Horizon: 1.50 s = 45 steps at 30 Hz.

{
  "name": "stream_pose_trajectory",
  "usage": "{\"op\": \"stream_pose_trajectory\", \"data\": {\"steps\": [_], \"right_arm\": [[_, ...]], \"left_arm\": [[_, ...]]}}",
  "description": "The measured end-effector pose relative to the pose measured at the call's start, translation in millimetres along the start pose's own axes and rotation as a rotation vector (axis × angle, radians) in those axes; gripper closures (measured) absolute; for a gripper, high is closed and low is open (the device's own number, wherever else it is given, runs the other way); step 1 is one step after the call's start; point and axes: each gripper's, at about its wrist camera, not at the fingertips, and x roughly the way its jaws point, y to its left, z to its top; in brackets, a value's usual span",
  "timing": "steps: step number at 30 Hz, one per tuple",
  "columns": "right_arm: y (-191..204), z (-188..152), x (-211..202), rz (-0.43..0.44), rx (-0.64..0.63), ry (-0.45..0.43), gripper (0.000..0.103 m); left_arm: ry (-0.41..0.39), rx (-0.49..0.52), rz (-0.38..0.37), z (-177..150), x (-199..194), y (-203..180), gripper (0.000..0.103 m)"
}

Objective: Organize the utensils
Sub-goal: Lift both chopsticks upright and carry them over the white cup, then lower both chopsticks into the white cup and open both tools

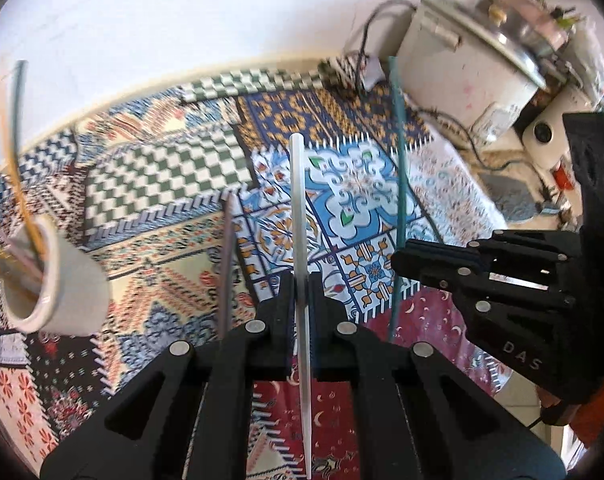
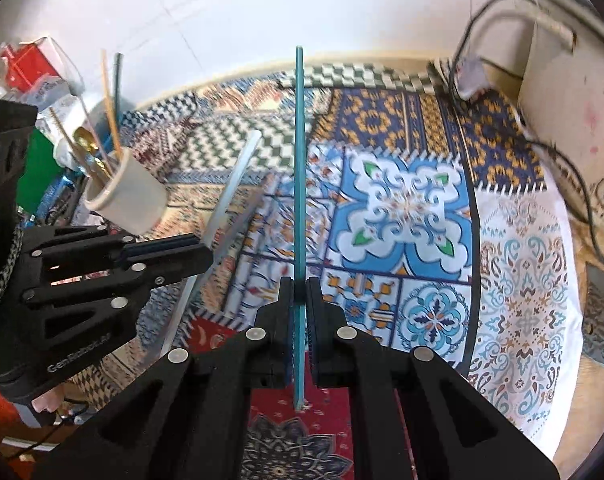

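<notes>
My left gripper (image 1: 301, 292) is shut on a white chopstick (image 1: 299, 208) that points forward above the patterned cloth. My right gripper (image 2: 299, 296) is shut on a teal chopstick (image 2: 299, 168), also held off the cloth. Each gripper shows in the other's view: the right one (image 1: 398, 260) with its teal stick (image 1: 400, 160), the left one (image 2: 206, 252) with its white stick (image 2: 238, 176). A white ceramic cup (image 1: 62, 284) with several sticks and a gold utensil in it stands at the left; it also shows in the right wrist view (image 2: 130, 196).
A patchwork patterned cloth (image 1: 174, 176) covers the table. A white appliance (image 1: 462, 64) with cables stands at the back right. Clutter, with a red box (image 2: 26, 60), sits behind the cup. The white wall runs along the far edge.
</notes>
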Motion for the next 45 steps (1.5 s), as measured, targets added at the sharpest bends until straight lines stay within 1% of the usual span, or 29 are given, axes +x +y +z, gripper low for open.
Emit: {"op": "stream_pose_trajectory", "data": {"steps": [5,16,20,23,28,31,36,42,45], "right_arm": [[28.3,9.4,-16.6,0.017,-0.019,-0.060,0.098],[86.7,38.1,-44.3,0.059,-0.068,-0.194,0.098],[110.6,49.3,-50.5,0.074,-0.094,-0.235,0.098],[126.6,57.5,-55.3,0.089,-0.110,-0.264,0.098],[151.0,70.8,-60.3,0.112,-0.140,-0.303,0.098],[159.7,76.7,-59.9,0.125,-0.156,-0.315,0.098],[179.2,85.0,-56.3,0.142,-0.188,-0.322,0.098],[196.1,90.4,-42.4,0.156,-0.218,-0.309,0.098],[198.4,92.6,-32.3,0.154,-0.219,-0.292,0.098]], "left_arm": [[-0.102,-0.041,0.027,-6.2,-41.7,23.2,0.099],[-0.318,-0.114,0.093,-3.8,-127.2,83.3,0.099],[-0.384,-0.152,0.114,-3.2,-151.1,107.5,0.099],[-0.429,-0.171,0.148,-3.4,-168.0,125.3,0.099],[-0.491,-0.204,0.181,-1.4,-187.5,150.8,0.099],[-0.537,-0.224,0.206,0.4,-198.3,163.3,0.099],[-0.619,-0.260,0.223,6.1,-208.3,180.9,0.099],[-0.657,-0.291,0.245,17.6,-199.3,197.1,0.099],[-0.673,-0.295,0.293,23.5,-186.1,200.5,0.099]]}}
